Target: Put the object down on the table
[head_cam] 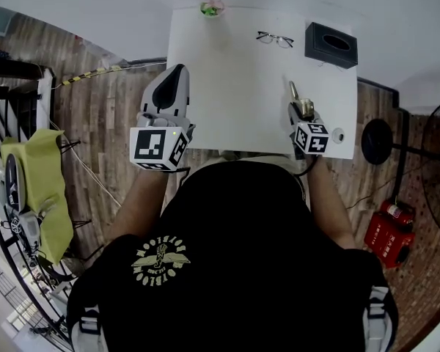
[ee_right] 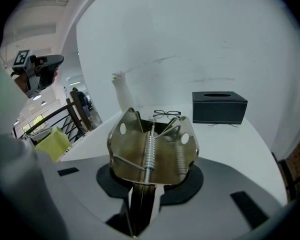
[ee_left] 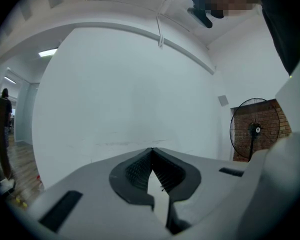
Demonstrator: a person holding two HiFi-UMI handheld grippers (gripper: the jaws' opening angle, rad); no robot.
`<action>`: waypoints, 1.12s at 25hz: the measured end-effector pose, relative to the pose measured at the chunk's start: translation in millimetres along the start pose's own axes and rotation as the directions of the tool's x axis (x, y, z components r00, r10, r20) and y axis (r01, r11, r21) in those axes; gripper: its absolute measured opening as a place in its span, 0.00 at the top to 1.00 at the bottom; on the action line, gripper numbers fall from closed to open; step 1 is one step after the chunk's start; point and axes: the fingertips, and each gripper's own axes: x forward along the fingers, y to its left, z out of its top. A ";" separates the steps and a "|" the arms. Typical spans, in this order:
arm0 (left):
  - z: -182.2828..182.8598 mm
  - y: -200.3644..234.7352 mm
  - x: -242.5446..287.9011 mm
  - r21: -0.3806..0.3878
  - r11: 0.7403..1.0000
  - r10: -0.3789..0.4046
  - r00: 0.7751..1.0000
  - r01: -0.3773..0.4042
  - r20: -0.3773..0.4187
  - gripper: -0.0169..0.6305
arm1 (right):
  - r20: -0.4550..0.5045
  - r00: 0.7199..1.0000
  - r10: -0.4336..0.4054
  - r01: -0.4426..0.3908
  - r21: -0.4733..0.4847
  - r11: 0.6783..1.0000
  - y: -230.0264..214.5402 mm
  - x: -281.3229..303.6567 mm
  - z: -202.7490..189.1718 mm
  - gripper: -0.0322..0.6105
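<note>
1. the table (head_cam: 235, 86) is the reference for every position below.
2. right gripper (head_cam: 302, 111): above the table's front right area, angled downward. its jaws are partly closed and clamp the lower end of a metal spring clip (ee_right: 151, 146).
3. metal spring clip: brass-coloured, with two perforated wings spread upward and a coil spring along its centre. it sits over the table just inside the right edge. contact with the table surface cannot be confirmed.
4. left gripper (ee_left: 152, 154): at the table's left edge near the front corner. its jaws are fully closed with tips meeting, and there is nothing between them.
5. glasses (head_cam: 274, 39): on the table toward the far side.
6. black tissue box (head_cam: 331, 44): on the table's far right corner, near the glasses but apart from them.
7. small green item (head_cam: 211, 8): at the table's far edge, left of centre.
</note>
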 end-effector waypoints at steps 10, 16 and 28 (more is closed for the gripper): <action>-1.3 -4.5 3.8 0.001 1.000 -0.006 1.000 0.006 -0.006 0.96 | -0.052 0.999 -0.008 0.008 0.001 1.000 -6.7 15.4 -22.1 0.79; -1.9 -8.8 8.6 0.006 1.000 -0.016 1.000 0.016 -0.008 0.96 | -0.086 0.996 -0.004 0.006 0.016 1.000 -10.7 27.2 -34.5 0.79; -2.5 -13.9 20.6 0.021 0.999 -0.028 0.999 0.028 -0.028 0.96 | -0.142 0.990 0.000 0.002 0.013 1.000 -16.7 48.5 -48.1 0.79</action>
